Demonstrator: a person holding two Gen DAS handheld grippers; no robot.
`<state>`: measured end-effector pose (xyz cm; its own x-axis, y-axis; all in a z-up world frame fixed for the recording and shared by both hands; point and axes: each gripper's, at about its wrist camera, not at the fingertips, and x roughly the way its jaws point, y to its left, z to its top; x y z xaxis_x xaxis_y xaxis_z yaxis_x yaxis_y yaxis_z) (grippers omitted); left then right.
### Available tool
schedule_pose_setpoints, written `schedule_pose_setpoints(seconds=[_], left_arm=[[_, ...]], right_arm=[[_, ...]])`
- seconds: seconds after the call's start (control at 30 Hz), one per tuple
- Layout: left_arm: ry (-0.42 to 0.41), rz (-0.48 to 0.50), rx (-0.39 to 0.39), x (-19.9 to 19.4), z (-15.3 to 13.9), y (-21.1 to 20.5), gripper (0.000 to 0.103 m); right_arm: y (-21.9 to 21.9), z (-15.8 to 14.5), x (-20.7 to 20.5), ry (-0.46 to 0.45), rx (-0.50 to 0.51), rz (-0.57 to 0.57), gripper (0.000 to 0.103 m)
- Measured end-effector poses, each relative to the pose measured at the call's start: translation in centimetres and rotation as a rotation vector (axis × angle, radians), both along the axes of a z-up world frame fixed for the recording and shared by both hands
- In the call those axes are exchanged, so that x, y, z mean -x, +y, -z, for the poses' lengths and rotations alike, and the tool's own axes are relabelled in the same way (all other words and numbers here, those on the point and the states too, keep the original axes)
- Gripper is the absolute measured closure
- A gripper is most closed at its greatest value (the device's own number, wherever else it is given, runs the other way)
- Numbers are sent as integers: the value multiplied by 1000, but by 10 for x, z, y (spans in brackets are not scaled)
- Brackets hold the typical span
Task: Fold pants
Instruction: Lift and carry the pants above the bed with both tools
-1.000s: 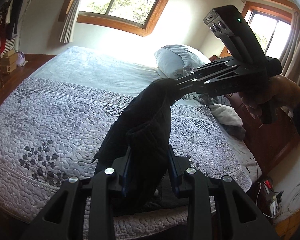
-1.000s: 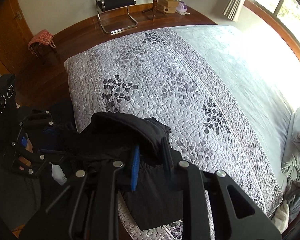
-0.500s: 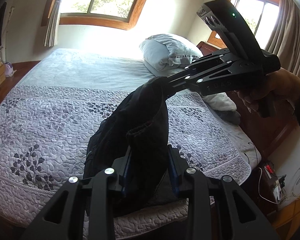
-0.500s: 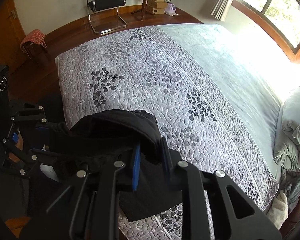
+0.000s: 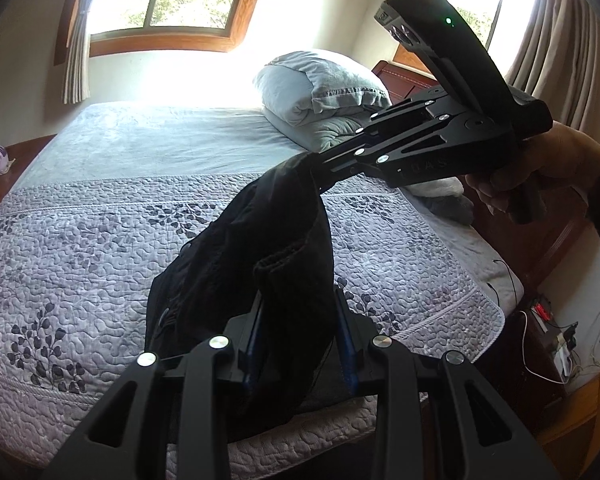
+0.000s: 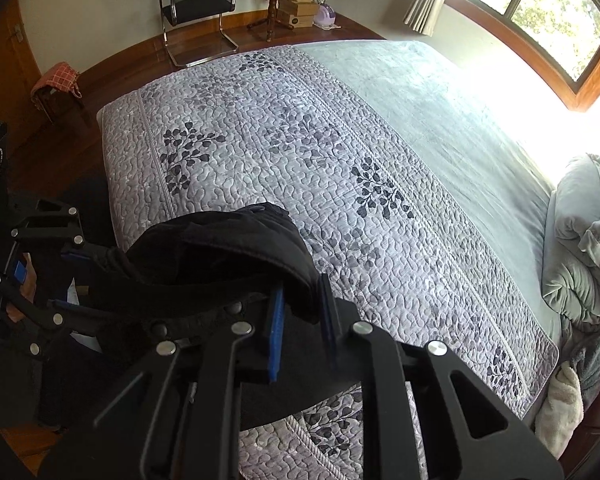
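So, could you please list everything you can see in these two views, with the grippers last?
pants: 1, black, held up over the quilt's near edge
quilt: 1, grey with leaf print, on the bed
pillows: 2, pale grey, stacked at the head of the bed
chair: 1, black with chrome frame, by the wall
stool: 1, red checked cover, on the floor
left gripper: shut on pants
right gripper: shut on pants

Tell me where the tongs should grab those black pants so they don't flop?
Probably at the top edge, one set of tongs near each end, as now. The left tongs pinch a thick bunched edge of the pants from below; the right tongs clamp the other end from the side. The rest hangs down over the bed, so the cloth between stays spread out.
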<state>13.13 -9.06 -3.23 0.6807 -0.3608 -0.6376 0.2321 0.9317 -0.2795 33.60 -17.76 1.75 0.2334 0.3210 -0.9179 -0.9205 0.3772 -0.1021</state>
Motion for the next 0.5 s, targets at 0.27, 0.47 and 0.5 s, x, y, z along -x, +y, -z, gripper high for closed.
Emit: schedule_pose_setpoints(seconds=[0.27,0.47,0.5], left_arm=[[21,46,-27,-9,12,-34,71],[43,82,-49,-17,26,-58,71],[47,88,-52,-18,28,-62,71]], right_arm=[[-30,18,-6,2,-6,23,89],[-53,33,-10,3,-9,38,90],[-57,36,-11,7,-10,42,90]])
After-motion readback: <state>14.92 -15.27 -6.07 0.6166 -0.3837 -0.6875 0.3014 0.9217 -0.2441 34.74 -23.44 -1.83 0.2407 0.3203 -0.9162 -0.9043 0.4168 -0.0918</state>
